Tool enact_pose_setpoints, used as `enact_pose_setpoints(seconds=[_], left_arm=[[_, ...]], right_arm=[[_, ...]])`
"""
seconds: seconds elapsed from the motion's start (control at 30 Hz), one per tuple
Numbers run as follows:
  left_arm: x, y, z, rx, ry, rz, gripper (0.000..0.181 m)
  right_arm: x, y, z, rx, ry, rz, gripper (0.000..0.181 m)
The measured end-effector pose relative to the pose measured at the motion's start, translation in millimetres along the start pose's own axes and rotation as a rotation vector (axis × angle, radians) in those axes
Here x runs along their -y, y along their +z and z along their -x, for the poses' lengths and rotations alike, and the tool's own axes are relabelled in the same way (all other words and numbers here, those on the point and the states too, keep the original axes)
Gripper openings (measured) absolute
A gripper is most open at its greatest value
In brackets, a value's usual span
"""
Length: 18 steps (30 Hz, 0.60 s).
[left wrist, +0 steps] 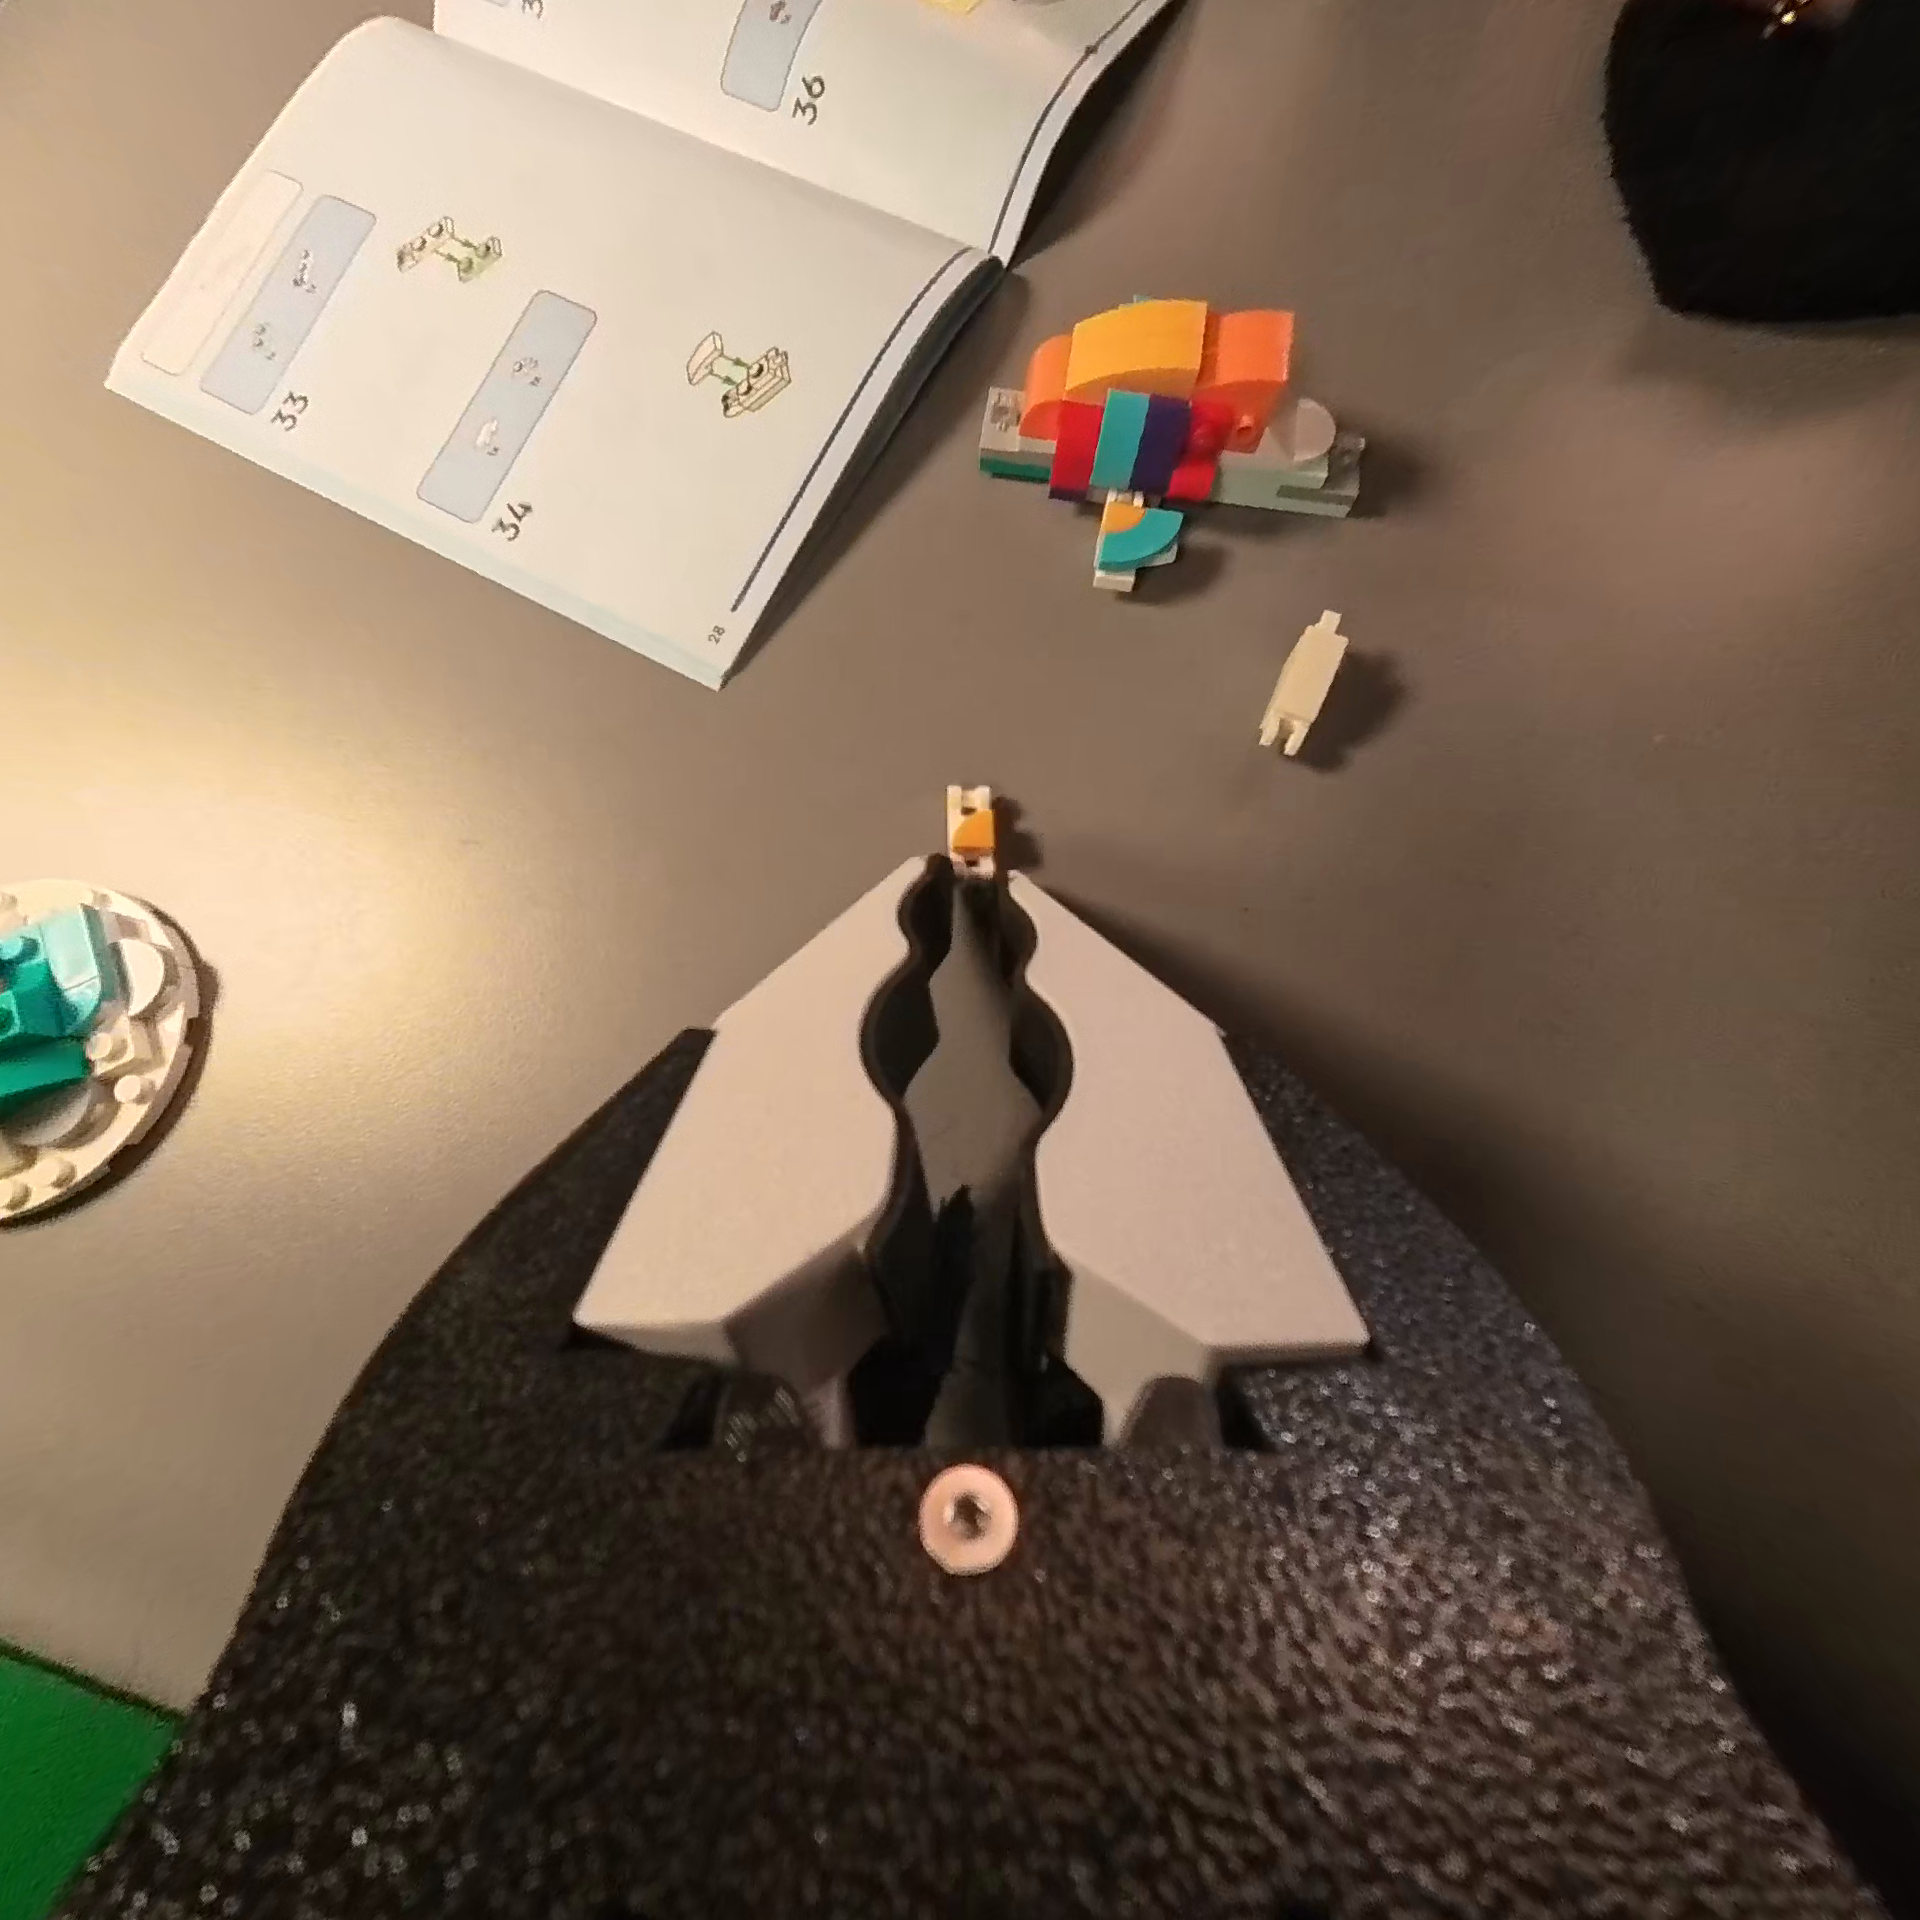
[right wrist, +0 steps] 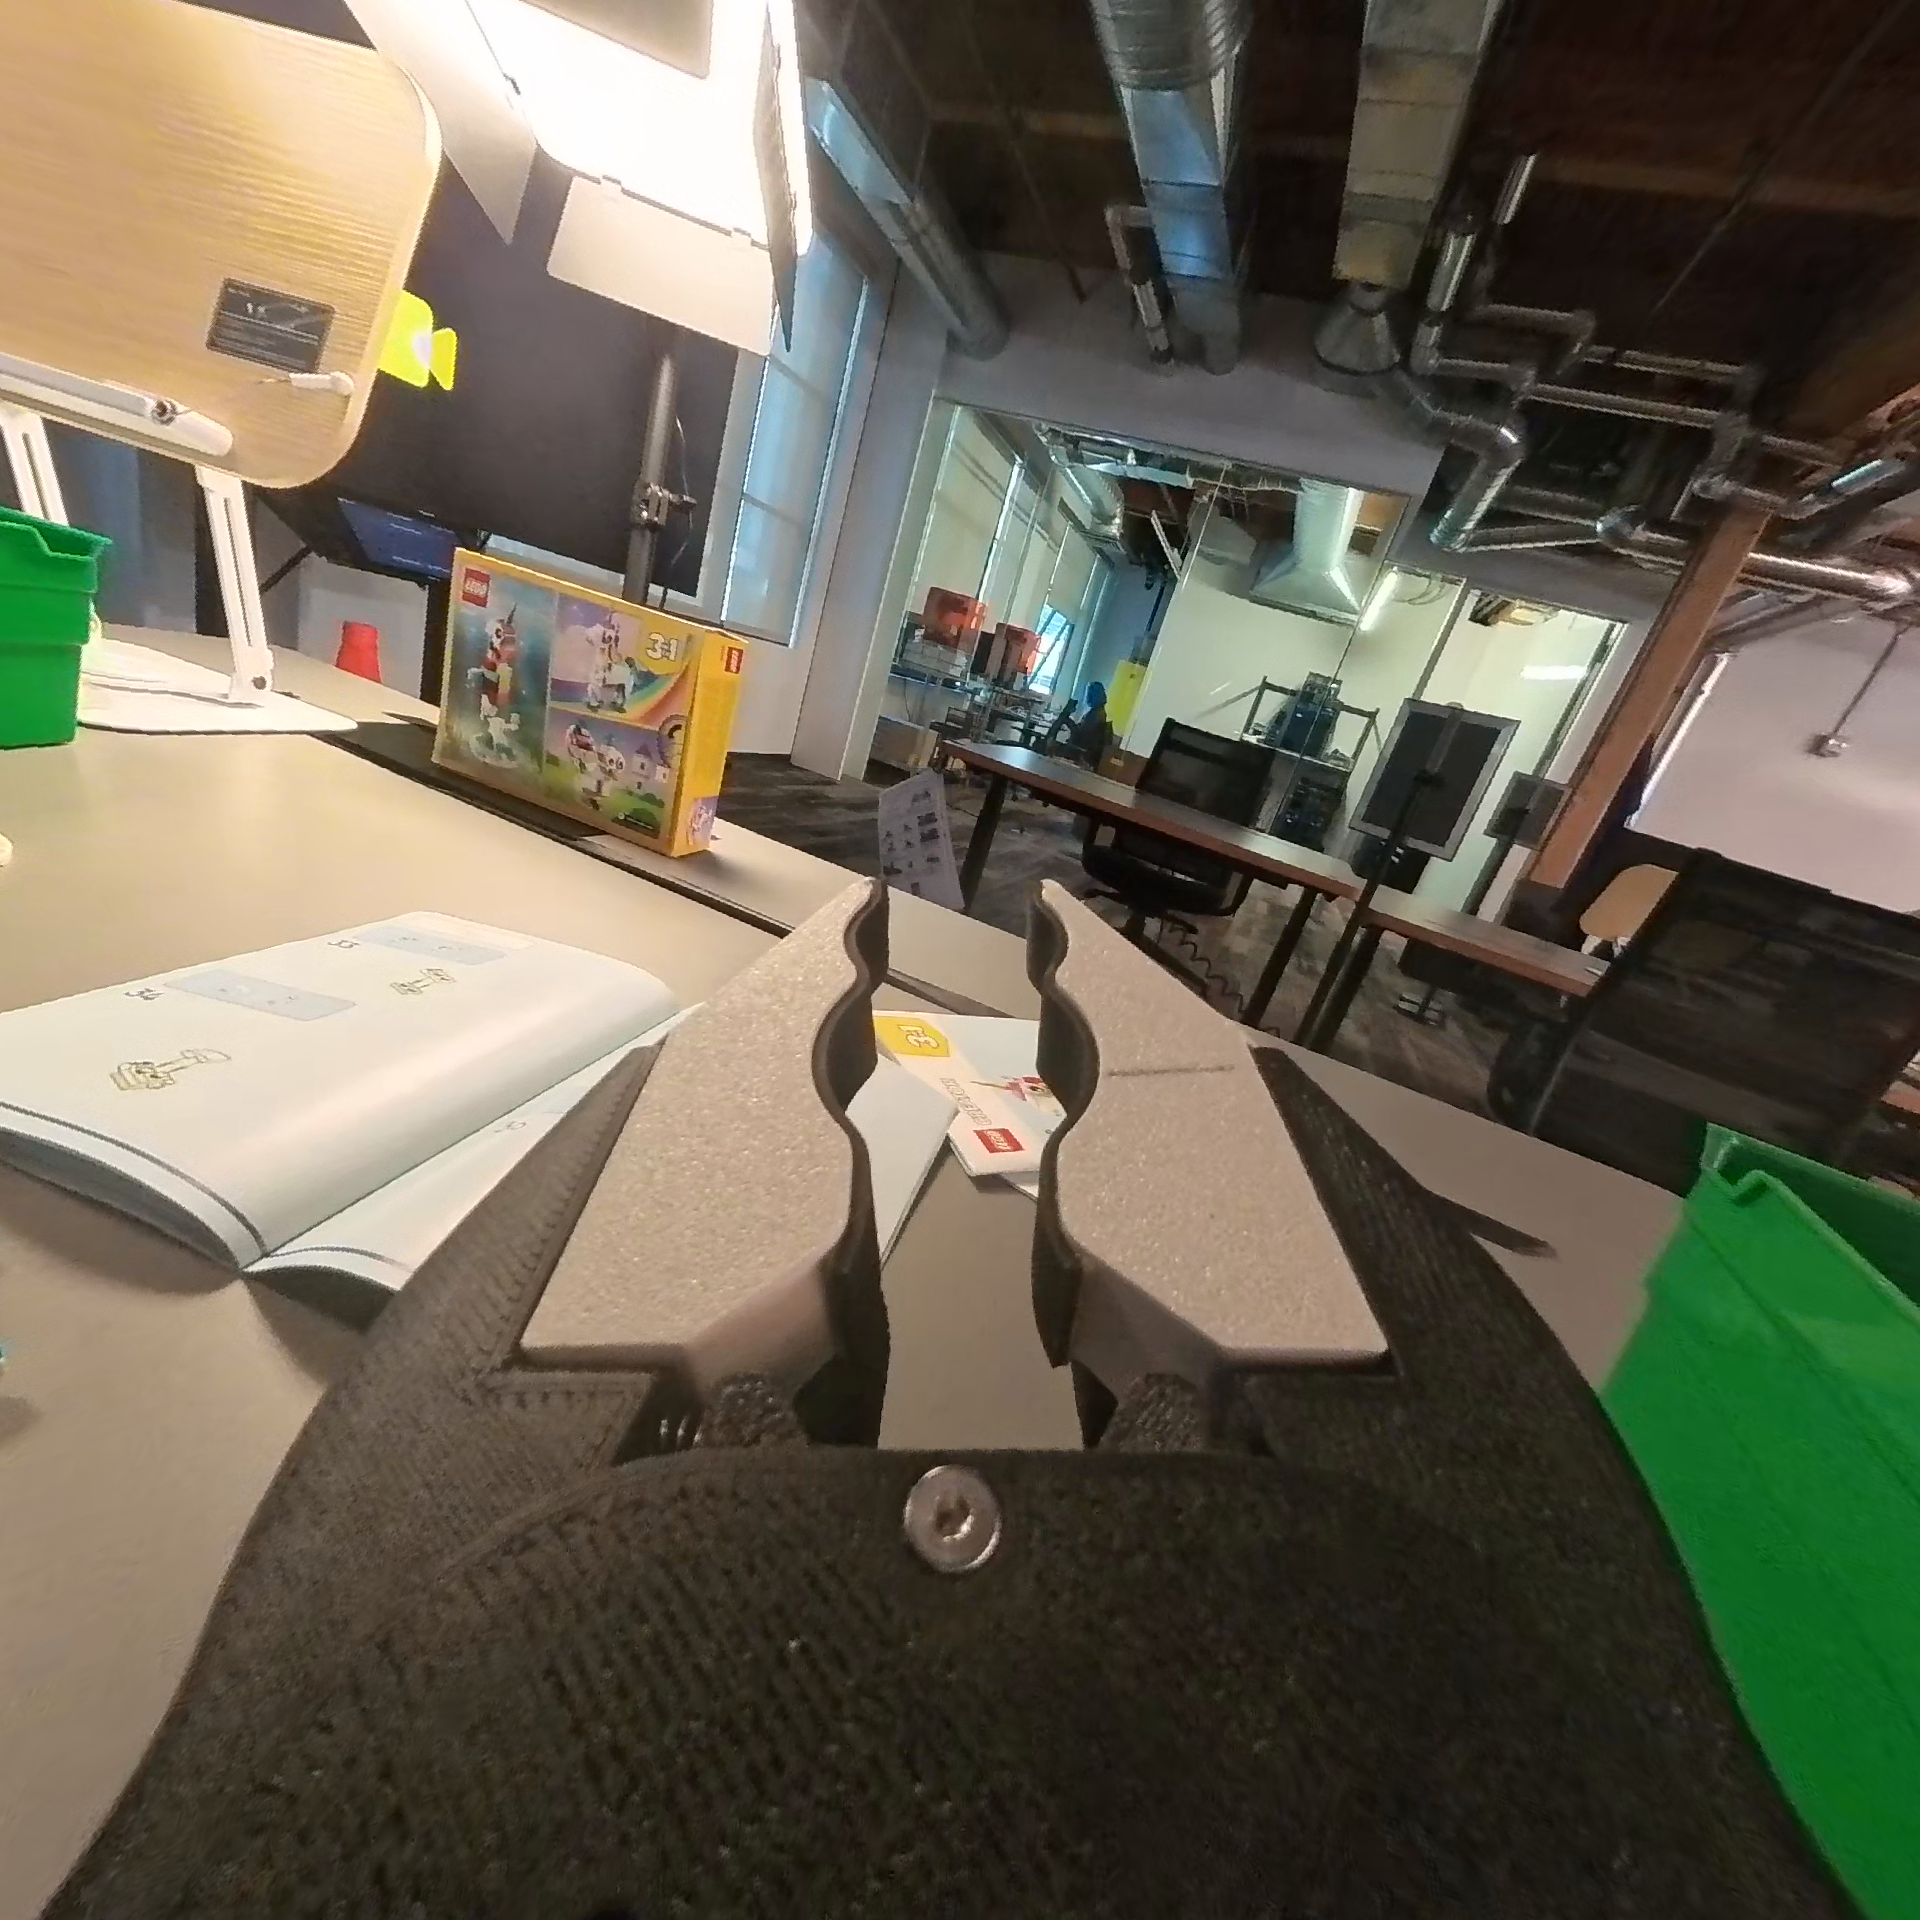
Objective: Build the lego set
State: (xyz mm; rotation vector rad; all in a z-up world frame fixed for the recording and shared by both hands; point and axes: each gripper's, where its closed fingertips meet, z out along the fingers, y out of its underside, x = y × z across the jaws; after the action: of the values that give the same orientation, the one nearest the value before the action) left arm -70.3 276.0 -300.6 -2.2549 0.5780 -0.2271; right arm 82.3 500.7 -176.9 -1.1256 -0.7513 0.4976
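My left gripper (left wrist: 972, 871) is shut on a small white piece with an orange quarter-round tile (left wrist: 972, 831), held above the grey table. Ahead to the right lies a colourful part-built model (left wrist: 1164, 426) with orange, red, teal and purple bricks. A loose white hinge piece (left wrist: 1301, 694) lies between it and my gripper. A round white base with teal bricks (left wrist: 73, 1049) sits at the left edge. The open instruction booklet (left wrist: 582, 312) lies at the upper left and shows in the right wrist view (right wrist: 312, 1070). My right gripper (right wrist: 956, 914) is open and empty, raised above the table.
A green bin (right wrist: 1787, 1455) stands close on the right, another green bin (right wrist: 42, 634) at the far left. The set's yellow box (right wrist: 592, 707) stands at the table's back. A lamp (right wrist: 197, 239) hangs over the left. A dark object (left wrist: 1787, 156) sits at upper right. The grippers' ends are close to 30 centimeters from one another.
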Motion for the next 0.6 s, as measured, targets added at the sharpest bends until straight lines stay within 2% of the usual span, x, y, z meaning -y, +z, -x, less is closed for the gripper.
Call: enact_pose_setpoints(seconds=[0.33, 0.43, 0.47, 0.5, 0.57, 0.6], left_arm=[[31.1, -10.2, -3.5, 0.065, 0.088, -0.136, 0.005], [39.6, -13.2, -9.1, 0.072, 0.12, -0.179, 0.005], [42.4, -13.7, -12.3, 0.06, 0.118, -0.193, 0.005], [44.9, -13.8, -15.6, 0.043, 0.112, -0.204, 0.005], [50.6, -14.2, -23.8, -0.008, 0.092, -0.229, 0.005], [55.7, -15.3, -27.7, -0.035, 0.075, -0.256, 0.005]], right_arm=[[1.7, 0.0, 1.7, 0.009, -0.006, -0.006, 0.024], [9.4, -1.6, 16.1, 0.078, -0.029, -0.042, 0.026], [16.6, -3.8, 30.5, 0.157, -0.024, -0.073, 0.028], [27.2, -10.0, 57.6, 0.324, 0.014, -0.109, 0.028], [52.6, -41.5, 126.1, 0.823, 0.225, -0.092, 0.024], [60.5, -52.5, 146.6, 0.968, 0.307, -0.037, 0.031]])
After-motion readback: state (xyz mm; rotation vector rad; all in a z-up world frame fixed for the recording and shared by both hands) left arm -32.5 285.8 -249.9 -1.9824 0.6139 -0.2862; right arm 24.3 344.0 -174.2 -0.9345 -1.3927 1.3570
